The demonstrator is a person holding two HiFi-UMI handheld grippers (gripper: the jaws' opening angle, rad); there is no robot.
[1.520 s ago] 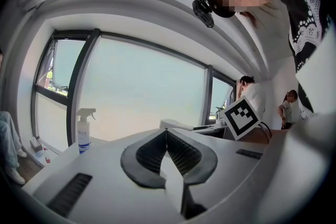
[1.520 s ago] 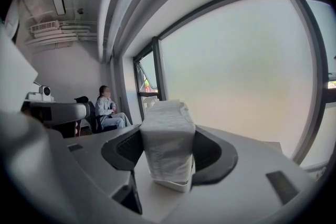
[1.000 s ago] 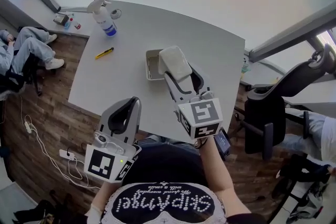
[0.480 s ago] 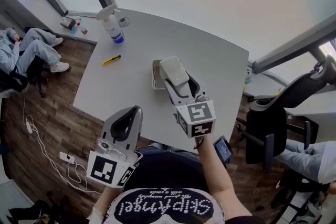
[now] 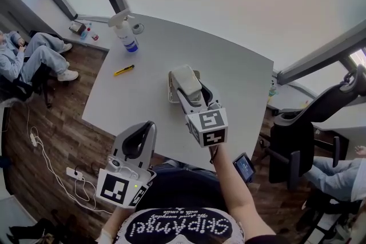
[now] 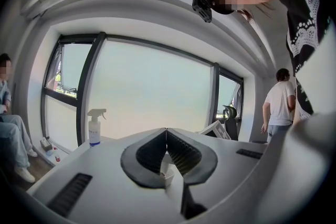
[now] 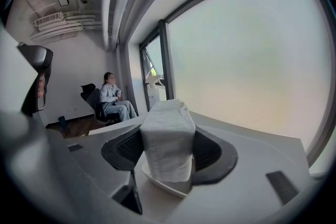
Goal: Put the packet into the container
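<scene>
Packet (image 7: 167, 139) of white tissue, pinched by the right gripper (image 7: 167, 153), hangs just above the container (image 7: 163, 182) on the desk (image 5: 143, 103) — the left gripper (image 6: 166, 131), jaws pressed together, sits behind and left of it.

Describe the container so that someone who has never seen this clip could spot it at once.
Near the middle of the grey table, the container is the shallow pale rectangular tray directly under the white packet held by the right tool. Unlike the upright spray bottle and thin yellow item farther left, it is low and open-topped.
</scene>
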